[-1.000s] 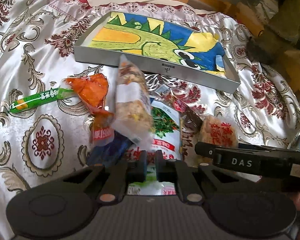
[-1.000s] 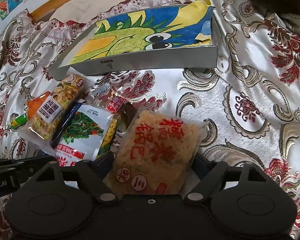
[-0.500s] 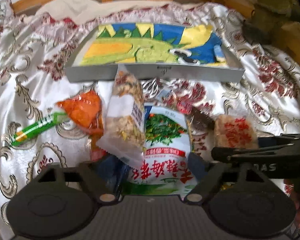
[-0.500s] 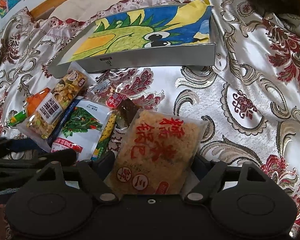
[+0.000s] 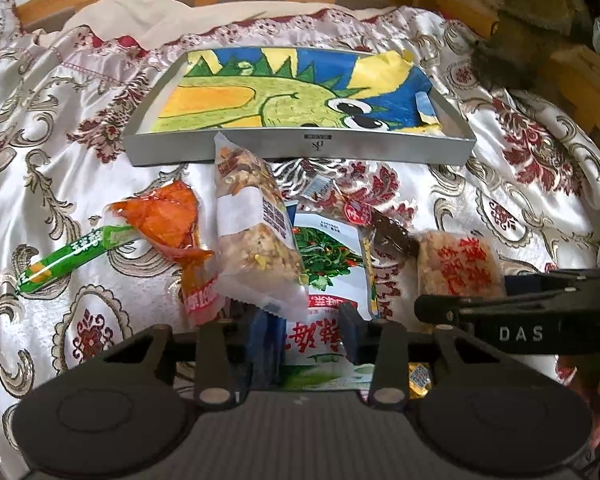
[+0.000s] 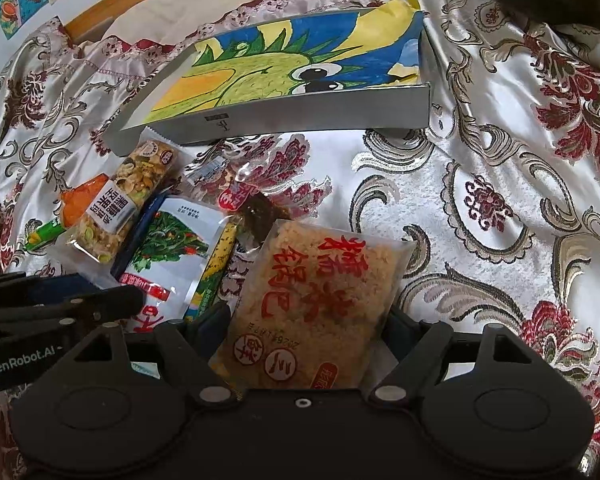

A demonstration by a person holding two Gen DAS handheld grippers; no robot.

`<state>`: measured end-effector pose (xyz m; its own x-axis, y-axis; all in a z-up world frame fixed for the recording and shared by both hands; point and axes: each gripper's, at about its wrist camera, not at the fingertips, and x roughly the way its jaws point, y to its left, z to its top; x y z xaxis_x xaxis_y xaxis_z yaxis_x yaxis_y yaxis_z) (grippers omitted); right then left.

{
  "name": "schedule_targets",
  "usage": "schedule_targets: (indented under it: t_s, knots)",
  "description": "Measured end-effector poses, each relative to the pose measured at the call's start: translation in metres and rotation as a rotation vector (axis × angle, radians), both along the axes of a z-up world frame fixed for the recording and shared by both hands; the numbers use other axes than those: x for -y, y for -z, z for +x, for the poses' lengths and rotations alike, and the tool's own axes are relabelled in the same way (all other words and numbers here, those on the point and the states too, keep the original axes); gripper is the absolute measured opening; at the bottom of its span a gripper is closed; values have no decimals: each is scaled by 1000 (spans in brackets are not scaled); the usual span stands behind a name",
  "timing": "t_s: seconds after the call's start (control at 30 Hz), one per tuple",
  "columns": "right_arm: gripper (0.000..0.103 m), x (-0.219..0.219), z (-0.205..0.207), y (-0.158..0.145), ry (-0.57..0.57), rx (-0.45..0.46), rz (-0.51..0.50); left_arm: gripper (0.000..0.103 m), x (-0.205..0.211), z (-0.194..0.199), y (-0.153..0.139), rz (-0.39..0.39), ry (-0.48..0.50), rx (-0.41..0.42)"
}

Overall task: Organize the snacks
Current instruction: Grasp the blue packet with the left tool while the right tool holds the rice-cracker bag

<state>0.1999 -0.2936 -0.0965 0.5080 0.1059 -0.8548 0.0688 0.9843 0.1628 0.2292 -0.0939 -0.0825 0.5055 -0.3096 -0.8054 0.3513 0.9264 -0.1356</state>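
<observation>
Patterned satin cloth [image 6: 480,208] covers the surface. Grey tray [image 5: 300,146] with a dinosaur drawing sits at the far side, no snacks in it. Snack pile lies just in front of it: green-vegetable packet [image 5: 324,264], nut-mix packet [image 5: 256,232], rice-cracker packet [image 6: 320,304], orange packet [image 5: 160,220], green stick [image 5: 64,258]. Left gripper [image 5: 306,330] jaws have just been closing, now narrow around the green-vegetable packet; contact unclear. Right gripper [image 6: 304,336] jaws wide, rice-cracker packet between them; grip unclear.
</observation>
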Motion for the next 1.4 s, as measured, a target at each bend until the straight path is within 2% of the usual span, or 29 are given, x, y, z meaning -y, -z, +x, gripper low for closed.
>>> schedule_targets:
  t_s: [0.03,0.1,0.17,0.23,0.37,0.5,0.6,0.83,1.0,1.1,1.2,1.4]
  knots:
    - [81,0,0,0,-1,-1,1,57,2,0,1,20,-1,-1]
    - [81,0,-1,0,-4,-2,2,85,6,0,1,81,-13,10]
    - [81,0,-1,0,-1,-5,1,88,9,0,2,101,17,12]
    - [81,2,1,0,4,-9,5,88,8,1,3,88,21,2]
    - [81,7,3,0,8,-18,19,91,3,12,15,44,39,-83]
    - [79,12,4,0,7,-22,38,71,-2,13,12,-4,45,-83]
    - [79,12,3,0,8,-19,36,60,-5,12,9,-21,48,-73]
    - [77,14,-5,-2,21,-12,51,50,-14,16,6,-75,30,-99]
    - [77,15,-10,-3,28,-5,65,35,-31,19,1,-159,-16,-137]
    - [77,15,-15,-4,36,-4,87,27,-37,18,-1,-181,-38,-157]
    - [77,17,-20,-5,48,-3,118,25,-47,17,3,-208,-78,-195]
    - [77,18,-29,-10,66,13,161,24,-52,5,-1,-250,-106,-218]
